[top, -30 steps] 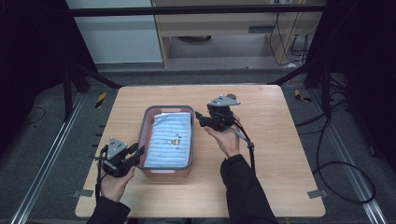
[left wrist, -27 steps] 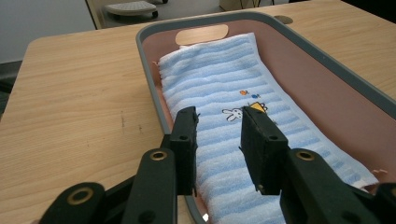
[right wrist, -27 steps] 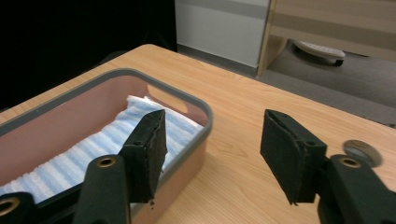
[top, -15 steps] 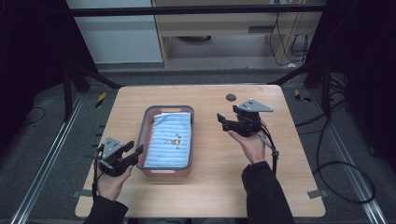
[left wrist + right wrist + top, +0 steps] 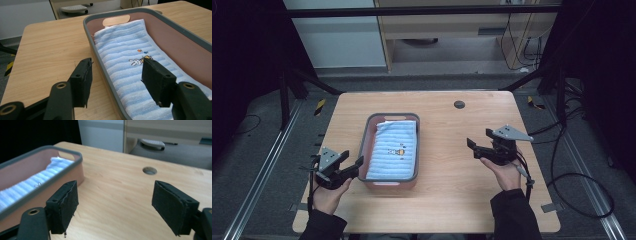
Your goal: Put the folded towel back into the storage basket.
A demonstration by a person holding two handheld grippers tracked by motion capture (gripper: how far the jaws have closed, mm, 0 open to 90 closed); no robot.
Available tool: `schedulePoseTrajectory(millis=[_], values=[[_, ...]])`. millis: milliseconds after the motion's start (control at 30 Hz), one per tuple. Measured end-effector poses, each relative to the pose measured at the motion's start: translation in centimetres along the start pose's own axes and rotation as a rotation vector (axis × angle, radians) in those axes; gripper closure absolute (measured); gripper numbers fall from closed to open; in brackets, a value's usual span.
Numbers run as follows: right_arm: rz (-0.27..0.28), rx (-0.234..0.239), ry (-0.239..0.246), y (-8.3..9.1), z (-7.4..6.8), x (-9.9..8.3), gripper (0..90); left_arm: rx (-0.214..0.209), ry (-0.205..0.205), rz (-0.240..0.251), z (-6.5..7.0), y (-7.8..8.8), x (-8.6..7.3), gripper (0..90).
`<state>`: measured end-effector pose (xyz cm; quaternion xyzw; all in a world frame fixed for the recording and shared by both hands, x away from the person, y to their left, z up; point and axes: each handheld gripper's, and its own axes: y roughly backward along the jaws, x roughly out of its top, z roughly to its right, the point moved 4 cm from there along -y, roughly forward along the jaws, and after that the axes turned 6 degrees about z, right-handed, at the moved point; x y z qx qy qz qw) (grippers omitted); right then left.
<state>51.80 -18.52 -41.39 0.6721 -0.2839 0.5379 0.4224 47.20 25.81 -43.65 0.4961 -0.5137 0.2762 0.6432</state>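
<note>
Wooden table (image 5: 452, 165) carries a basket (image 5: 372, 131) left of centre, blue towel (image 5: 394, 150) folded inside. Left gripper (image 5: 115, 80) straddles its near-left rim, jaws apart; closing risks tipping it. Right gripper (image 5: 479, 145) gapes, empty, well apart.

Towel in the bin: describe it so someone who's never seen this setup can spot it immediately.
Start at the wooden table; left of its middle sits a pinkish-brown rectangular bin with a grey rim. Lying flat inside it is the folded towel, light blue with white stripes. A small cartoon rabbit stitched near its middle sets it apart, and it is the one soft thing on the table.
</note>
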Motion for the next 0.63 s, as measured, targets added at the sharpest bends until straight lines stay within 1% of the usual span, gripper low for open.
schedulePoseTrajectory(millis=[133,200,300,400,467,567,633], values=[[-0.019,-0.025,-0.022,1.0,1.4,-1.6,19.5,0.0,-0.009,0.001,-0.2,0.0,-0.2,37.4],[-0.027,-0.037,-0.023,1.5,2.0,-2.2,18.6,0.004,-0.013,-0.005,-0.3,0.0,-0.3,36.3],[-0.031,-0.049,-0.029,2.3,2.9,-3.4,17.4,0.008,-0.017,-0.007,-0.5,-0.1,-0.5,35.2],[-0.032,-0.073,-0.04,3.0,4.0,-4.2,16.6,0.017,-0.025,-0.015,-0.7,-0.2,-0.8,34.3],[-0.024,-0.08,-0.054,3.5,4.5,-4.7,16.1,0.021,-0.025,-0.01,-0.9,-0.3,-0.9,34.0],[-0.03,-0.104,-0.055,4.1,5.1,-5.5,15.8,0.025,-0.013,0.005,-1.3,-0.1,-0.8,33.2],[-0.042,-0.121,-0.044,4.3,5.5,-6.2,15.4,0.026,-0.006,0.006,-1.5,-0.1,-0.8,33.0]])
